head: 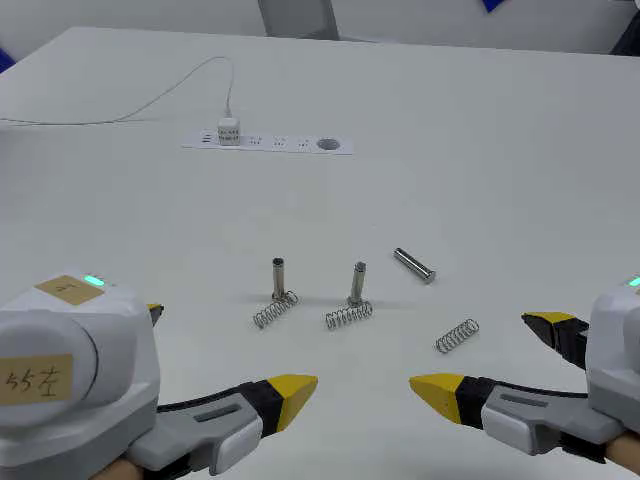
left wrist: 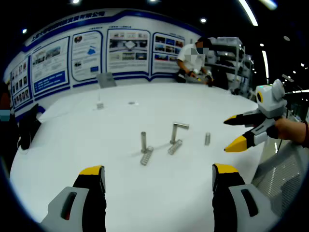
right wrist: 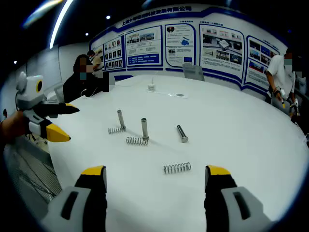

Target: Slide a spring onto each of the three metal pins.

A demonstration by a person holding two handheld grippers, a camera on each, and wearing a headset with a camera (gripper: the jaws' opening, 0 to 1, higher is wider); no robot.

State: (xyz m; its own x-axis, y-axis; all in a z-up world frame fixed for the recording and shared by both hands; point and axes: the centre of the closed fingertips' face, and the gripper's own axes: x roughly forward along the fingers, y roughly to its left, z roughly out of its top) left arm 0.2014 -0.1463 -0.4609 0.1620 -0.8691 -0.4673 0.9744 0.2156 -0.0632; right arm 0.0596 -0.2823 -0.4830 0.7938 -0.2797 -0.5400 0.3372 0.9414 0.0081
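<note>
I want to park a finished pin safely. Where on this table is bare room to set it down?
Bare: the wide band of table between the power strip and the two upright pins, and the stretch right of the lying pin. Crowded: the middle, where springs lie at the upright pins' feet, with a third spring near the right tool.

Right tool (right wrist: 155,176) sits low in the frame, its yellow-tipped jaws spread wide. Just ahead on the white surface (right wrist: 231,130) the nearest spring (right wrist: 177,167) lies on its side. Beyond it, the fallen pin (right wrist: 182,133) lies flat. To its left, two stand upright: the middle pin (right wrist: 144,128) with the middle spring (right wrist: 136,140) lying at its foot, and the far pin (right wrist: 120,118) with the far spring (right wrist: 116,129) at its base. Left tool (right wrist: 72,124) comes in at the left edge, jaws apart. A power strip (right wrist: 166,94) lies farther back.
</note>
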